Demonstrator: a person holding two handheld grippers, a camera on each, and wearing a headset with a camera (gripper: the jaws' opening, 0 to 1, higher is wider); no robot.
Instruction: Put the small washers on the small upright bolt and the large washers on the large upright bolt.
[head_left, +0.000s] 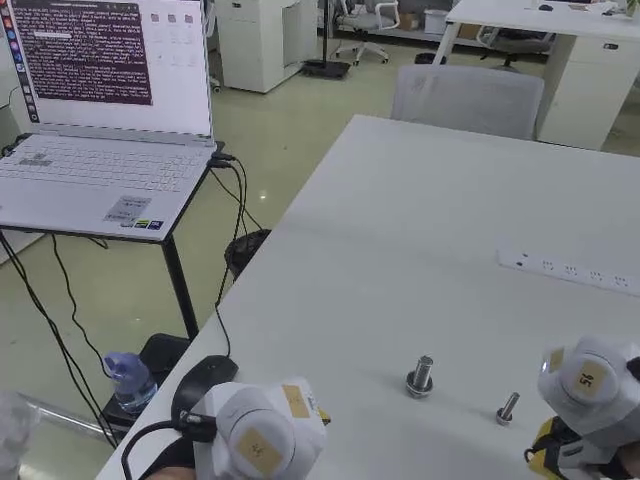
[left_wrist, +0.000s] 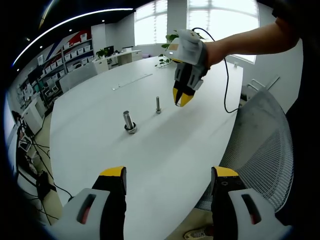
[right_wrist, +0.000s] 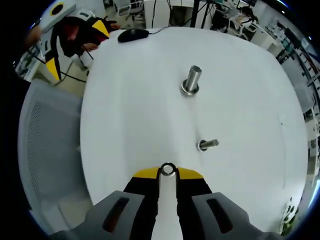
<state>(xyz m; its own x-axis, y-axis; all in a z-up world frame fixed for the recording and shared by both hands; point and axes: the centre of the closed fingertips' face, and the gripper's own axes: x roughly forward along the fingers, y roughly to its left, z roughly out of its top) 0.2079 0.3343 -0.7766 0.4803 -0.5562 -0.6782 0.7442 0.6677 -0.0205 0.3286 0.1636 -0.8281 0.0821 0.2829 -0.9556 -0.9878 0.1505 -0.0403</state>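
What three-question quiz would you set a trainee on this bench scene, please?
1. True or false: the left tongs are shut.
2. What is clamped in the right tongs? A a washer; B a nut; C nothing.
3. Fill in: the ___ bolt stands nearer the right tongs.

Key: 1 false, they are open. 2 A. 3 small: the small bolt is nearer than the large bolt.
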